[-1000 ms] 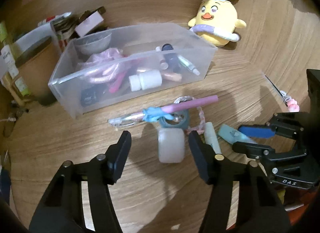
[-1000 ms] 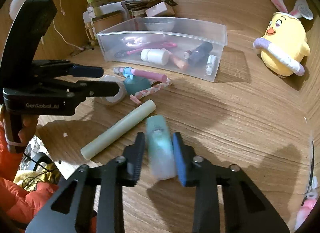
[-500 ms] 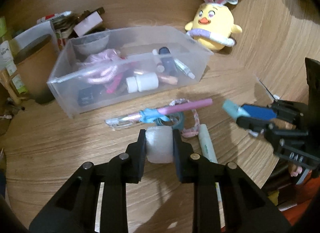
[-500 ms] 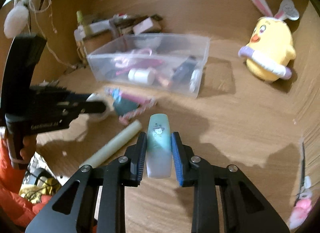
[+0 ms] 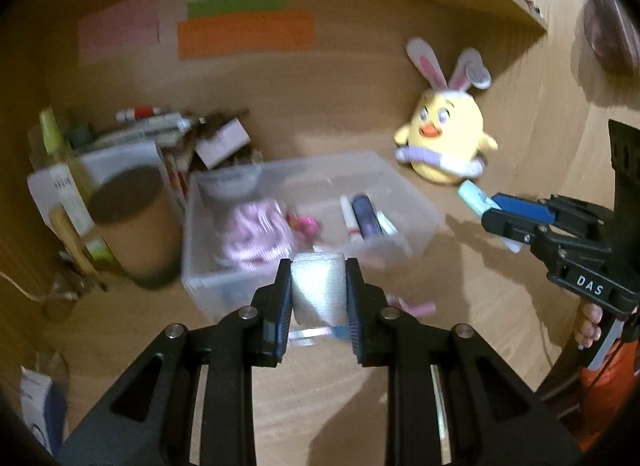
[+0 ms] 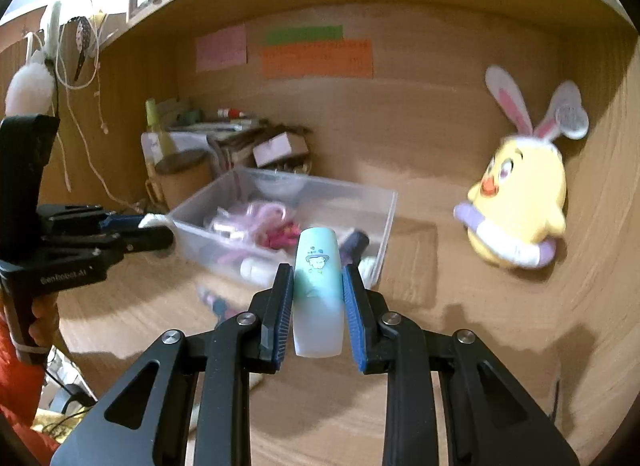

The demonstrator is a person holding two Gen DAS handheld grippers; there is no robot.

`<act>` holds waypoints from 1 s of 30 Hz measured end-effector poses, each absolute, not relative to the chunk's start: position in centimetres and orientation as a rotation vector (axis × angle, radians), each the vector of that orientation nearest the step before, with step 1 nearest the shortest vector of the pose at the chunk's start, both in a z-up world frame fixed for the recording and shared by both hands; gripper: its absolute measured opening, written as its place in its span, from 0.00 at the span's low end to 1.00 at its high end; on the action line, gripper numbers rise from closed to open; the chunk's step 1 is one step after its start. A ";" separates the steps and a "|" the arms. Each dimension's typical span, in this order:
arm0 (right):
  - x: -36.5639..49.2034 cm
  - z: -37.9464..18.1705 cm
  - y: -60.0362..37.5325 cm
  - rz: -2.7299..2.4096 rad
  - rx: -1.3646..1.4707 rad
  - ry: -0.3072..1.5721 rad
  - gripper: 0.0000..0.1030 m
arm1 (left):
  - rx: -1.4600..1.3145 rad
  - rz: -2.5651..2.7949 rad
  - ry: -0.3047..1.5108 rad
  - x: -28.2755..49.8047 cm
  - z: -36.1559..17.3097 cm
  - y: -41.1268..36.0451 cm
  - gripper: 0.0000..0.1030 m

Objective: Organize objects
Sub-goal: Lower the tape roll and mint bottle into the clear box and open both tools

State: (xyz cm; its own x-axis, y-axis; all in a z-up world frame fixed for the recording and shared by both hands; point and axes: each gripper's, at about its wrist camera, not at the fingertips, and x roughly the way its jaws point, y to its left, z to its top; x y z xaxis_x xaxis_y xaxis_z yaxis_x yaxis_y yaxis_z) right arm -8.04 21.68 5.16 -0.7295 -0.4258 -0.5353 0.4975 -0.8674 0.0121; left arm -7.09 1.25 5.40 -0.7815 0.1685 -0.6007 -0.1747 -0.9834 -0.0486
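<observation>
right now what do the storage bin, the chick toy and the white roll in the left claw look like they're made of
Storage bin: clear, slightly frosted plastic; the contents show through its walls.
Chick toy: soft plush fabric, matte and fuzzy, with felt-like ears.
White roll, held in the left claw: probably woven gauze or cloth tape; a faint weave texture shows, though blur leaves it open.

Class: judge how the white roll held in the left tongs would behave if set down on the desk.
The white roll looks round-sided, so it would probably roll if laid sideways. Its woven-looking surface suggests soft and light, unlikely to slip from the left tongs.
</observation>
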 end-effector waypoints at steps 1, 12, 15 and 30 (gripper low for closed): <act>-8.4 5.5 21.5 -2.528 0.729 0.176 0.22 | -0.936 2.818 0.018 -7.4 5.8 1.2 0.24; -13.2 6.1 19.0 -2.511 0.760 0.143 0.22 | -0.984 2.842 0.015 -12.5 6.9 0.3 0.24; -15.3 4.9 17.9 -2.497 0.824 0.144 0.22 | -1.047 2.809 0.011 -14.4 6.0 0.7 0.24; -21.0 -1.0 15.3 -2.430 1.068 0.229 0.22 | -1.245 2.694 0.002 -20.6 1.8 2.9 0.24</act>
